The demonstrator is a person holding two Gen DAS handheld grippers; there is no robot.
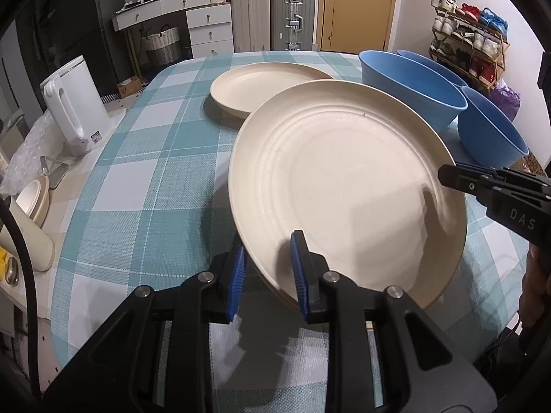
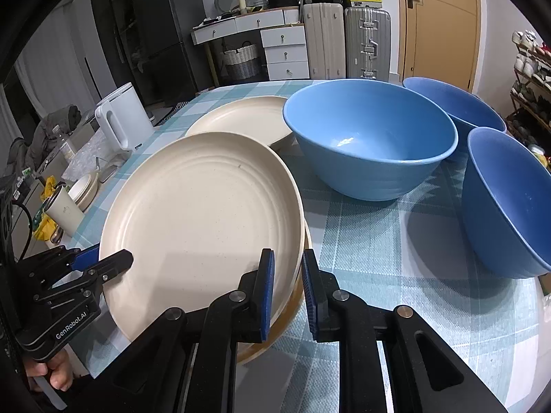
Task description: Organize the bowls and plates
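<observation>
Plate pinched at rim by left tongs and right tongs — three blue bowls empty.

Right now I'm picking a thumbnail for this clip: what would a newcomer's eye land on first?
First, the big cream plate in the foreground, pinched at opposite rims by the left hand-held gripper and the right hand-held gripper, with another plate's edge showing beneath it. Next, three blue bowls cluster on the right of the checked tablecloth, and a second cream plate lies farther back.
</observation>
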